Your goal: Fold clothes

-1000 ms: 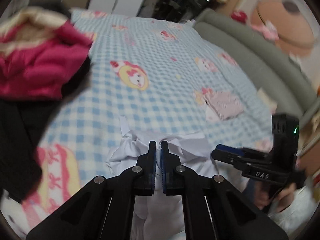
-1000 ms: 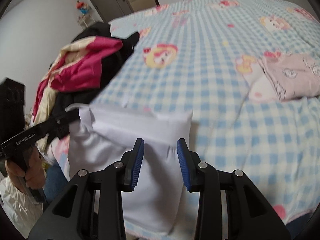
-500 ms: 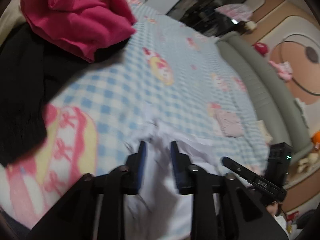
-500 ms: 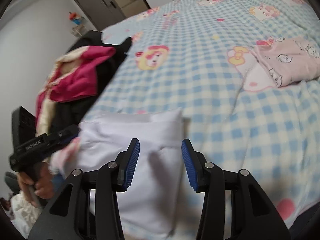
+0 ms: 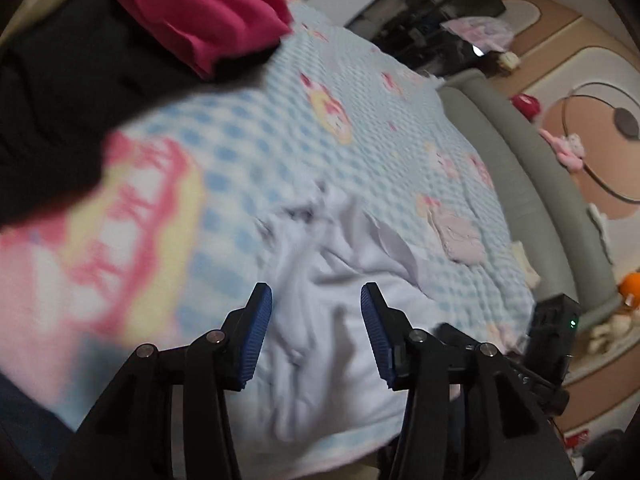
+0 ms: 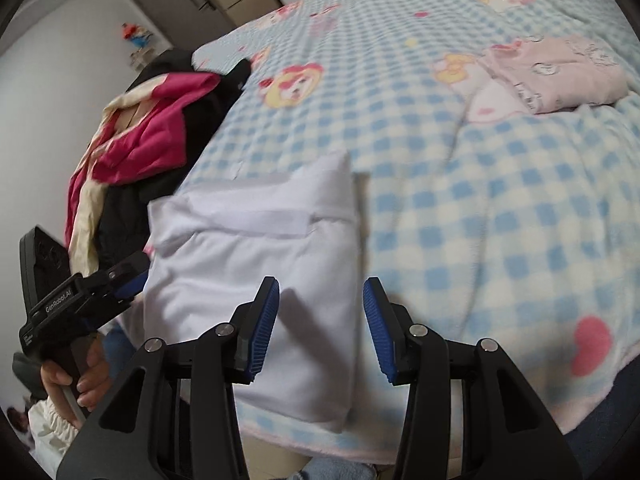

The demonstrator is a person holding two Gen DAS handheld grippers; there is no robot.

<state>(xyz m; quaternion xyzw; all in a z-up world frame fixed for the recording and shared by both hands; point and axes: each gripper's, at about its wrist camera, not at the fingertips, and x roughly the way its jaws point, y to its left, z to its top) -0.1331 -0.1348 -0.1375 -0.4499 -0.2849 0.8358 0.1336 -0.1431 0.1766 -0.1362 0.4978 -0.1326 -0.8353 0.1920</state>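
White garment point(image 6: 256, 280) lies folded at the near edge of the bed point(image 6: 500, 208), on the blue checked blanket. Right gripper point(image 6: 320, 320) hovers above its near right part, jaws wide apart, holding nothing. Left gripper point(image 5: 316, 332) likewise spread and empty, over the garment's creased left part point(image 5: 320, 280). Pink folded item point(image 6: 560, 72) well apart, far right. Red and black clothes pile point(image 6: 152, 136) at left.

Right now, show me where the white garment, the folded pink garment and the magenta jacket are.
white garment point(image 6: 256, 280): right wrist view, on its flat middle panel.
folded pink garment point(image 6: 560, 72): right wrist view, on its top face.
magenta jacket point(image 6: 156, 136): right wrist view, on the bright pink fabric of the pile.
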